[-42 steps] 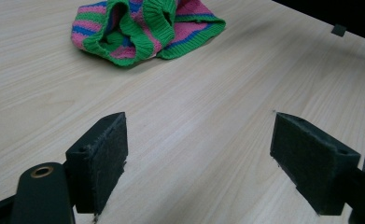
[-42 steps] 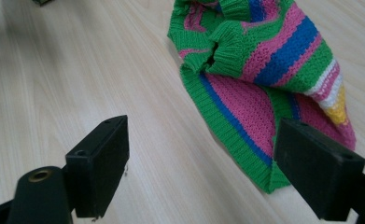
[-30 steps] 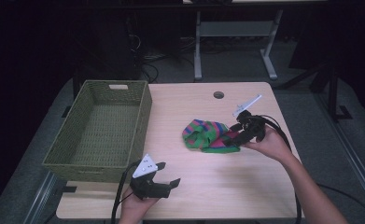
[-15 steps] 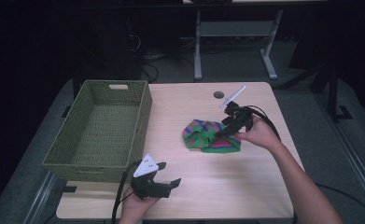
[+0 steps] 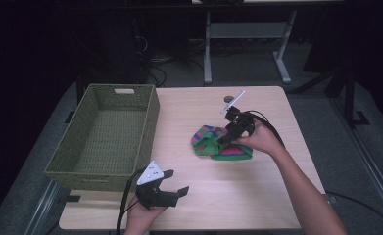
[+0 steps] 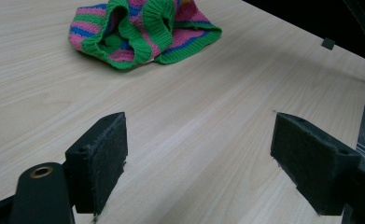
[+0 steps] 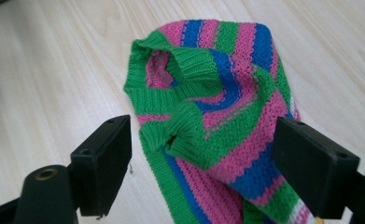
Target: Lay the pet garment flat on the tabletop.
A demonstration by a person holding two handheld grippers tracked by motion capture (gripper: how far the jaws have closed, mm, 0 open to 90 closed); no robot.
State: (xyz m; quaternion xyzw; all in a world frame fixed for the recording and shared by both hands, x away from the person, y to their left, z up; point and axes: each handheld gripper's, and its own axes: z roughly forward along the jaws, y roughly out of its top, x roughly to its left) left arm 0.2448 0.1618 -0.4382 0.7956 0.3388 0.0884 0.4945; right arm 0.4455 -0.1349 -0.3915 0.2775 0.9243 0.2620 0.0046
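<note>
Hovering over the striped knit garment [image 7: 217,112], the right gripper [image 5: 227,138] has its jaws spread wide, with nothing clasped yet. In the right gripper view the cloth lies between and just beyond the two jaws: a folded green ribbed cuff sits nearly midway between them, and the pink and blue stripes run on toward the jaw seen at the right of that view. The garment rests crumpled on the wooden table [image 5: 277,107], well apart from the woven basket [image 5: 106,132].

The step in hand looks like a first grab of the garment, probably to carry it to the basket (the only container nearby). To do it well, the person should lower the jaws until the pads straddle a thick part, such as the bunched cuff between them, instead of a single thin edge. A deep bite on several layers would keep the cloth from slipping out when lifted. The pads should come down close to the table without scraping it, then close squarely on the fold. A loose knit may trail, so a grip near the middle of the heap would leave less hanging.

The left gripper [image 5: 169,191] waits low over the bare table, its jaws also released and empty, with the garment lying far ahead of them in the left gripper view.
</note>
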